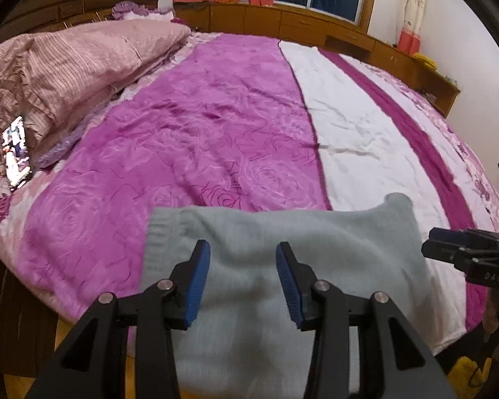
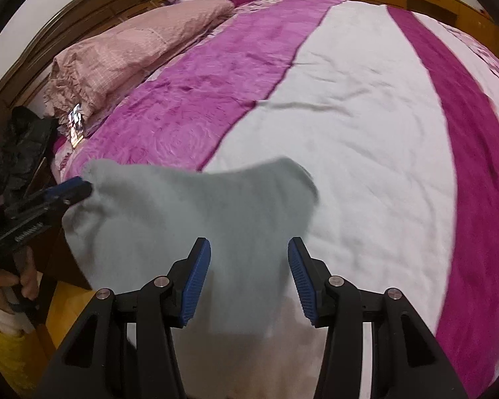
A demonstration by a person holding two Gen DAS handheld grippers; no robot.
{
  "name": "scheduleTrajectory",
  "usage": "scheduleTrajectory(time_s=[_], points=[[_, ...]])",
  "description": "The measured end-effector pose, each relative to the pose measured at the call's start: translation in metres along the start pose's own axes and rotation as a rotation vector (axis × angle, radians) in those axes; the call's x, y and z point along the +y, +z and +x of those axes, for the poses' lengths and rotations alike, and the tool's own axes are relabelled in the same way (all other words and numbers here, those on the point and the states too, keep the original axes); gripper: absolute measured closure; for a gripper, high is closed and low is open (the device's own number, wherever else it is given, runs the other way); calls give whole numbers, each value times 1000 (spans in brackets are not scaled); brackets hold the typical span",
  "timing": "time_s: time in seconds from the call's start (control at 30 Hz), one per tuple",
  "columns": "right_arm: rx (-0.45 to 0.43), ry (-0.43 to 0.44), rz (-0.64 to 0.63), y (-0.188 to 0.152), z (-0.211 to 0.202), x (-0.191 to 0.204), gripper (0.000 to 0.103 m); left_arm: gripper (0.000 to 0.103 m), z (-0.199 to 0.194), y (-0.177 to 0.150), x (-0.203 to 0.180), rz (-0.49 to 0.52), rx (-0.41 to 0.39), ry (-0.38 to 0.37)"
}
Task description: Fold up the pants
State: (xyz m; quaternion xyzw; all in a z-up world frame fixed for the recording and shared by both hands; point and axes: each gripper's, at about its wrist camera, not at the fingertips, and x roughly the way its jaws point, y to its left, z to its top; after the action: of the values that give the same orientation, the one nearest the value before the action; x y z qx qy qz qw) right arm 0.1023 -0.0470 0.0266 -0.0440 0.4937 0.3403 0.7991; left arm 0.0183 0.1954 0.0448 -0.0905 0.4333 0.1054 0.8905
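Observation:
Pale grey-green knit pants (image 1: 282, 266) lie at the near edge of the bed, with a ribbed hem at the left. They also show in the right wrist view (image 2: 199, 219), slightly blurred. My left gripper (image 1: 243, 282) is open, its blue pads spread above the fabric and holding nothing. My right gripper (image 2: 249, 279) is open too, above the pants' right part, empty. The right gripper's tip (image 1: 449, 246) shows at the right edge of the left wrist view, beside the pants. The left gripper (image 2: 66, 193) shows at the pants' left corner in the right wrist view.
The bed (image 1: 199, 133) carries a magenta and white spread. A folded pink quilt (image 1: 76, 69) lies at the far left by the headboard, a lit phone (image 1: 16, 153) beside it. A wooden cabinet (image 1: 316, 23) runs under the window. A dark garment (image 2: 20, 146) is at the left.

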Motion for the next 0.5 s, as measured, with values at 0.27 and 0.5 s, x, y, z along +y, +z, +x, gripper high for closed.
scheduleTrajectory(time_s=[0.27, 0.5], points=[[51, -56, 79, 25, 63, -26, 61, 77, 38, -11, 47, -102, 78, 5], [22, -41, 116, 28, 56, -31, 61, 75, 21, -8, 41, -105, 84, 21]])
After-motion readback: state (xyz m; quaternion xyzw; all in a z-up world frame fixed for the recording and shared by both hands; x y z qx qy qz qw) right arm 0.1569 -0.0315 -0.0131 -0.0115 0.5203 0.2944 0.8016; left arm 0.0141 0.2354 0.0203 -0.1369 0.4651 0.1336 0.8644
